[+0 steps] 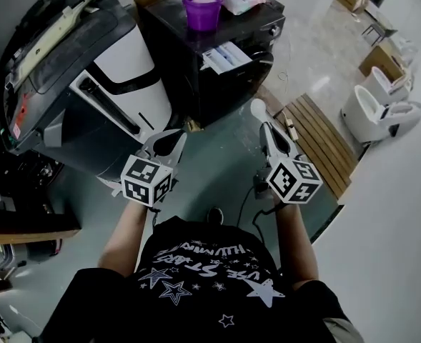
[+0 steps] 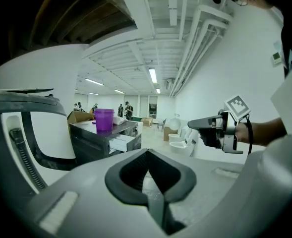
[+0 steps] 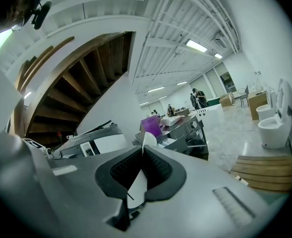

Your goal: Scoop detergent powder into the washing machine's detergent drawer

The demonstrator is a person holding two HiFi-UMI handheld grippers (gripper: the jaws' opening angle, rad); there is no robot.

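Showroom-type hall w/ washer, toilets.

Grippers two: left gripper, right gripper; purple cup one; white scoop one; washing machine one; toilets two

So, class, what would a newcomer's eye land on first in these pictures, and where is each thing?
The purple cup stands out on top of the dark washer, whose drawer is pulled open below it. Nearer, the right gripper is shut on a white spoon, held in the air short of the washer, while the left gripper is shut on nothing.
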